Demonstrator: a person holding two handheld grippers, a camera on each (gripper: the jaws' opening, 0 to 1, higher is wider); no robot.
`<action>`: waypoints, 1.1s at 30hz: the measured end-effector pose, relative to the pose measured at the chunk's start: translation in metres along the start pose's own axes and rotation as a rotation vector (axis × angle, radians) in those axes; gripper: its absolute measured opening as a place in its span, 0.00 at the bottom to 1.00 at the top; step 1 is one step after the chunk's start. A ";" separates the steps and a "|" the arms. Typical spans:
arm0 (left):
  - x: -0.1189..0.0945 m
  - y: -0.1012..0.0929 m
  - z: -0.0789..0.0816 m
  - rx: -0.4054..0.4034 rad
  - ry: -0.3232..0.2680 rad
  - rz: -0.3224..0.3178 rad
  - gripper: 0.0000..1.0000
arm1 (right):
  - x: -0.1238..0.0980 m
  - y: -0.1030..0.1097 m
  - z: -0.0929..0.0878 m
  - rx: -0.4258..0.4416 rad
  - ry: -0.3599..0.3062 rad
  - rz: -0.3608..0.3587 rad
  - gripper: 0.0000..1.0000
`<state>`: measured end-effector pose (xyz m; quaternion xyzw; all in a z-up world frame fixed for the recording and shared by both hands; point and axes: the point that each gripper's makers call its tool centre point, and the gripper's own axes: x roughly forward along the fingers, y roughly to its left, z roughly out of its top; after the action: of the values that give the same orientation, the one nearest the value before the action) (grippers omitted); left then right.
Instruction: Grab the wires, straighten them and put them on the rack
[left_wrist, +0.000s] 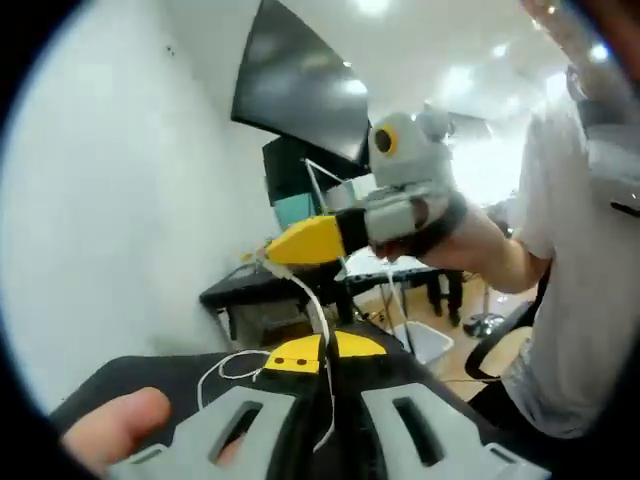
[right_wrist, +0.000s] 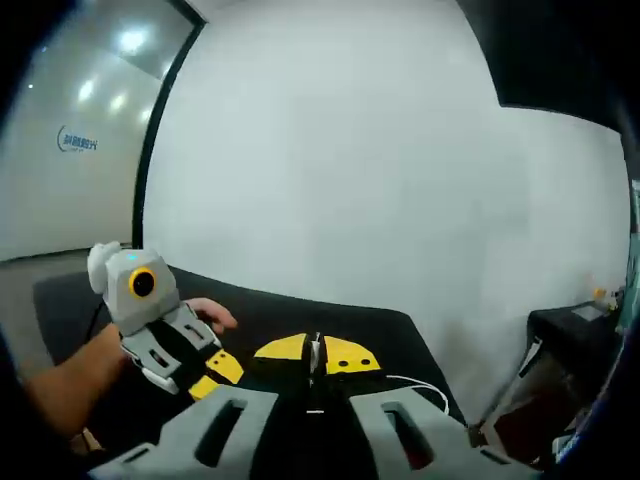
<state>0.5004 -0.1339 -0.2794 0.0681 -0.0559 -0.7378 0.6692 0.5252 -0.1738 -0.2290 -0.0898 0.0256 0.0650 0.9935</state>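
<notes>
In the left gripper view, your left gripper (left_wrist: 322, 358) rises from the bottom edge with its yellow-tipped jaws pressed together on a thin white wire (left_wrist: 318, 310). The wire passes between the jaw tips, and a short length hangs down between the grey jaw bodies toward the camera. Above the tips, the wire curves up and to the left to the right gripper (left_wrist: 272, 250), which enters from the right side of this view. Its yellow jaws are closed on the wire's upper end. A slack loop of wire lies to the left of your left gripper's tips on the black table (left_wrist: 140, 375). Your hand (left_wrist: 480, 250) holds the right gripper, and a thumb (left_wrist: 115, 425) shows at the lower left.

In the right gripper view, your right gripper (right_wrist: 314, 357) points at a plain white wall (right_wrist: 350, 170). Its yellow tips are pressed together; you cannot tell from this view what sits between them. A short run of white wire (right_wrist: 420, 385) curves away just to the right of the tips, above the black table (right_wrist: 260, 315). The left gripper (right_wrist: 215, 375) enters from the left, held in a hand (right_wrist: 205, 315); its jaw state cannot be read here.
</notes>
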 end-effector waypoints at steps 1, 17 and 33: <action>-0.003 0.014 -0.006 -0.036 0.010 0.053 0.02 | 0.003 -0.004 0.005 0.009 -0.024 -0.014 0.02; -0.043 0.114 -0.152 -0.459 0.438 0.563 0.00 | 0.086 -0.011 -0.105 0.153 0.123 0.060 0.00; -0.037 0.115 -0.160 -0.405 0.479 0.572 0.00 | 0.151 0.039 -0.159 0.111 0.295 0.245 0.00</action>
<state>0.6449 -0.1070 -0.4155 0.0866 0.2308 -0.4819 0.8408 0.6633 -0.1456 -0.4014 -0.0395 0.1851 0.1703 0.9671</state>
